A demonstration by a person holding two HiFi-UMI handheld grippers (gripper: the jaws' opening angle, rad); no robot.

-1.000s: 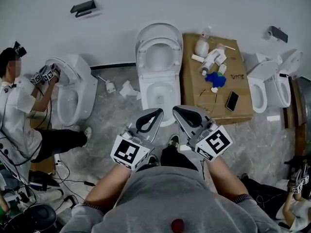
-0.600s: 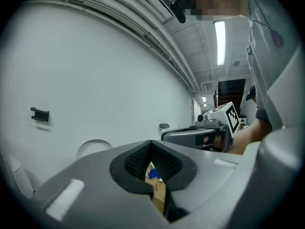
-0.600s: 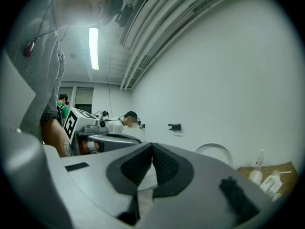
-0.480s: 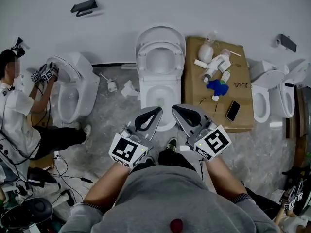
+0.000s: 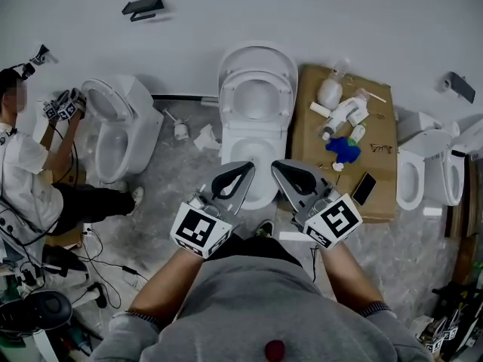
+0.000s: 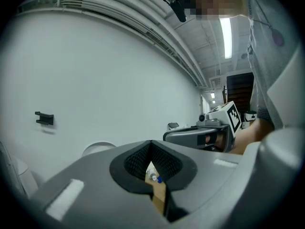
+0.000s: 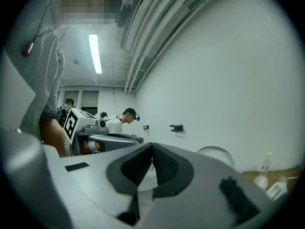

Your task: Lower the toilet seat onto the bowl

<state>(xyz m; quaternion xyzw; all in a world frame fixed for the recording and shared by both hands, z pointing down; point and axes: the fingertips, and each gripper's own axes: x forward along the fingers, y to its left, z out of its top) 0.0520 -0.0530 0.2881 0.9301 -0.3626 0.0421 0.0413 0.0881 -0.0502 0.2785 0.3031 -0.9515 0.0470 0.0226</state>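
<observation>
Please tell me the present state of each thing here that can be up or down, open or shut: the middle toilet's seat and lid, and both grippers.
Toilet seat: raised, not on the bowl.
Lid: raised, behind the seat.
Bowl: uncovered.
Left gripper: shut, holding nothing.
Right gripper: shut, holding nothing.

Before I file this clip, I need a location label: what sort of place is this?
Probably a staged practice room, not a real bathroom: several toilets line one bare wall, bottles lie on a cardboard sheet, and another person works at one.
</observation>
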